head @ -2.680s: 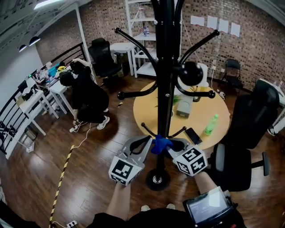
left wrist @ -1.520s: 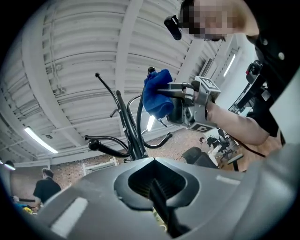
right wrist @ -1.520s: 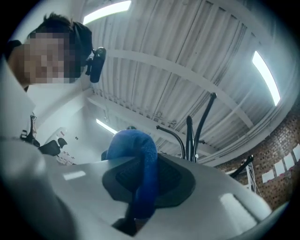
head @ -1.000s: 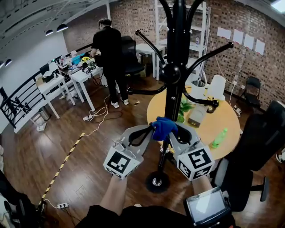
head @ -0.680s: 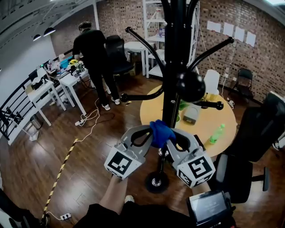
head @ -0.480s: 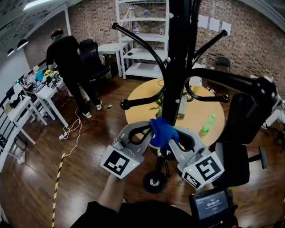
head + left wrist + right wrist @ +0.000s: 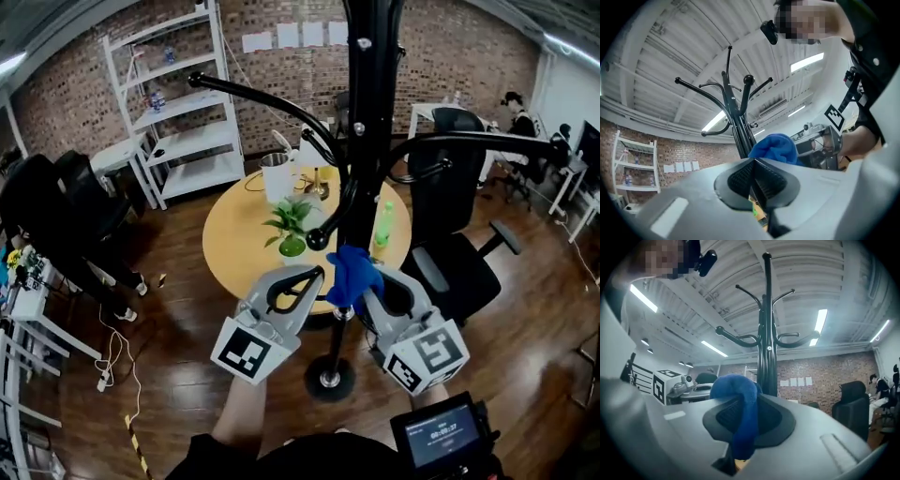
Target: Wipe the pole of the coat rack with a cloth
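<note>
The black coat rack pole [image 7: 364,141] rises in the middle of the head view from its round base [image 7: 328,379]. A blue cloth [image 7: 353,272] is bunched against the pole at about a third of its height. My right gripper [image 7: 371,283] is shut on the cloth [image 7: 737,391], which hangs down between its pads, with the pole [image 7: 767,357] just behind. My left gripper [image 7: 317,276] comes in from the left, its tip beside the cloth. Its pads [image 7: 740,176] are shut together with nothing between them; the cloth [image 7: 776,147] and the pole [image 7: 739,126] show beyond them.
Curved rack arms [image 7: 258,96] stick out above the grippers. Behind the pole is a round yellow table [image 7: 239,239] with a potted plant [image 7: 291,225], a green bottle [image 7: 382,221] and a white jug [image 7: 275,174]. A black office chair [image 7: 455,253] is at the right, white shelves [image 7: 178,112] at the back left.
The cloth went from low on the pole to higher up and stays there. The view has swung round the rack, so the table now lies behind the pole.
</note>
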Demonstrator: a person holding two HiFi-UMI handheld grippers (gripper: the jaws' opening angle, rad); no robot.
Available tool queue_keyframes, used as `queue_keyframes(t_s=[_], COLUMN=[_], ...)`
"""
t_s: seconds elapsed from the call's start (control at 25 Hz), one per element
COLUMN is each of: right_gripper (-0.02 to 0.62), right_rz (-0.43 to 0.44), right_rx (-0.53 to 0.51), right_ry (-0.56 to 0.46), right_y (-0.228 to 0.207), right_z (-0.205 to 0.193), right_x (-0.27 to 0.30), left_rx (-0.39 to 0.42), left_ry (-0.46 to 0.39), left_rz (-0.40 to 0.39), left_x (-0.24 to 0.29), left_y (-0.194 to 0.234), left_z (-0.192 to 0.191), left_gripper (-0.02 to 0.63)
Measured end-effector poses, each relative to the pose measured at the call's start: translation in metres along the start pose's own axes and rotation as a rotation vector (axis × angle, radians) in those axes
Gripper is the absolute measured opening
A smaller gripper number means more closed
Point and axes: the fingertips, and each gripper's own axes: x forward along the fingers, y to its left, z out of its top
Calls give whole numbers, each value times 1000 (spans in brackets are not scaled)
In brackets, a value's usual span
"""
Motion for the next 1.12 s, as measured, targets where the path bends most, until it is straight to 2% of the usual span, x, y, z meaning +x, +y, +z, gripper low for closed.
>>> queue_keyframes(t_s=[0.2,0.44,0.64,0.8,0.88,0.96,1.12], right_gripper=[52,52,52,52,52,52,52], right_rz=[-74,-125,-282,-416,-467,-496,-519], right_rx=[-88,-93,-132,-116,-130,-164,-188], right_ry=[16,87,135,84,43,12,-28], right_y=[-5,-5,-16,-17,-17,-18,-22], right_z=[13,-19,-38,-14,9,31,60], right_x=[-7,11,26,32,35,40,42], left_rx=[8,-5,-38,-34,-60,-88,-89], left_ry=[23,9,-38,-62,-71,-96,-144], left_rz=[-78,-125,-242,-365,-403,-414,-423], left_x=[13,13,8,-11,-19,-20,-23], left_y=[-17,-14,-4,6,12,23,34], left_z=[1,-10,-25,-30,-32,-30,-16], left_gripper=[3,3,3,3,3,3,3])
